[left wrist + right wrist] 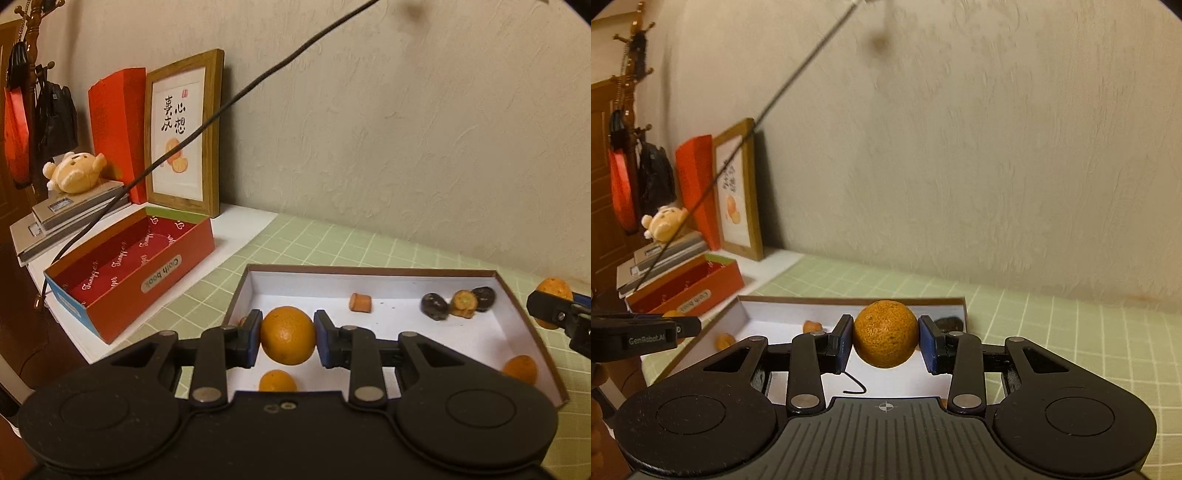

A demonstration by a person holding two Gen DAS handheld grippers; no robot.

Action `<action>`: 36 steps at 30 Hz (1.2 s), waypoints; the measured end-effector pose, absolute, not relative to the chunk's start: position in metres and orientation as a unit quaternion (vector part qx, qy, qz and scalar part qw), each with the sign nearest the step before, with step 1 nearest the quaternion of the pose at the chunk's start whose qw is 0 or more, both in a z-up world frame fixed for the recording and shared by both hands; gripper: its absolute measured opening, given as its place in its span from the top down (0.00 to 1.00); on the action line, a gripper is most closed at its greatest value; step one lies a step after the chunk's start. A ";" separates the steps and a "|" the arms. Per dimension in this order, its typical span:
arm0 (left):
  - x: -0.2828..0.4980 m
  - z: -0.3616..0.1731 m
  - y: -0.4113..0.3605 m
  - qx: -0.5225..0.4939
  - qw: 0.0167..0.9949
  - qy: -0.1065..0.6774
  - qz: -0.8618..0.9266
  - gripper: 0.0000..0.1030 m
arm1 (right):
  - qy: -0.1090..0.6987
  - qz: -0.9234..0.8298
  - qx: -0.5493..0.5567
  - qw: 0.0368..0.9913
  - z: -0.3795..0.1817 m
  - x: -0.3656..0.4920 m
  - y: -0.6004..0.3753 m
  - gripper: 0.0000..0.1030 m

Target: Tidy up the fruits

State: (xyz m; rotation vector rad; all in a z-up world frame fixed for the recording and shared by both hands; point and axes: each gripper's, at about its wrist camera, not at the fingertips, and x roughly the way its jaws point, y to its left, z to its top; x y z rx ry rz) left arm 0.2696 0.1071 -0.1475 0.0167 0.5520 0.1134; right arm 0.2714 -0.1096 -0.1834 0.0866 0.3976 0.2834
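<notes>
The left claw is clamped on a smooth orange, its blue pads pressing the fruit from both sides above the near left part of a shallow white tray with a brown rim. The tray lies on a green checked mat that covers the tabletop. Inside the tray, a second orange sits near the front edge under the held one, another orange lies by the right wall, and a small orange stub rests near the middle. Toward the tray's far right corner, two dark fruits touch a cut orange piece between them.

The right claw is clamped on a rough, speckled orange, held over the tray's right side. In the right wrist view the left tool's side reads "GenRobot.AI".

At the tabletop's left edge, off the mat, an open red box carries an oval label reading "Cloth book", seen upside down, and its lining repeats a script word too curled to read surely. Behind it a wooden frame leans on the wall with Chinese brush writing, seemingly "心想事成", above painted oranges. A plush bear lies on stacked grey boxes beside a red folder. A black cable crosses the view.
</notes>
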 end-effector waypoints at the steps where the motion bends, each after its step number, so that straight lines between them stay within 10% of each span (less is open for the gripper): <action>1: 0.273 -0.149 0.108 0.008 0.960 0.275 0.056 0.80 | 0.200 0.137 0.043 0.969 -0.185 0.277 -0.109 0.63; 10: 0.304 -0.170 0.114 0.012 0.950 0.303 0.073 0.79 | 0.248 0.114 0.030 0.961 -0.204 0.314 -0.105 0.63; 14: 0.312 -0.175 0.116 0.008 0.945 0.319 0.073 0.53 | 0.266 0.095 0.027 0.959 -0.209 0.324 -0.105 0.62; 16: 0.308 -0.170 0.116 0.006 0.948 0.308 0.081 0.37 | 0.260 0.094 0.044 0.960 -0.207 0.323 -0.110 0.39; 27: 0.273 -0.127 0.102 0.011 0.963 0.258 0.082 0.11 | 0.170 0.107 0.083 0.976 -0.163 0.280 -0.135 0.00; 36: 0.229 -0.095 0.083 0.022 0.967 0.240 0.083 0.06 | 0.163 0.115 0.090 0.976 -0.131 0.238 -0.157 0.00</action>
